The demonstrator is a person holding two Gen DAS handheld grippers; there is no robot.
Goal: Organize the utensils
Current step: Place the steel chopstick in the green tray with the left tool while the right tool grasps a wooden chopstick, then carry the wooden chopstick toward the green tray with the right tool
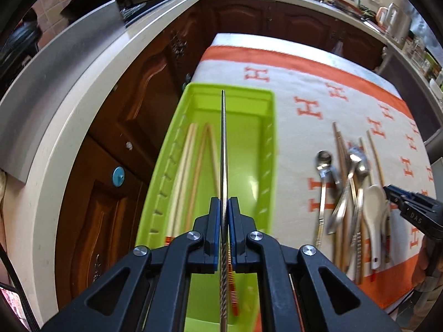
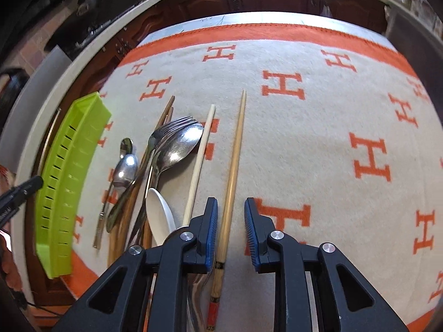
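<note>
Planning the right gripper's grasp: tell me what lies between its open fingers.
In the right wrist view, one bamboo chopstick lies on the cloth between the right gripper's open fingers, nearer its left finger; nothing else.

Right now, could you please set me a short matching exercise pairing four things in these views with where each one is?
Things:
1. metal chopstick
2. green tray
3. white spoon
4. bamboo chopstick

Places:
A. in the cutlery pile on the cloth
B. clamped in the left gripper
C. between the open right gripper fingers
D. at the table's left edge

Pairs: 1-B, 2-D, 3-A, 4-C
</note>
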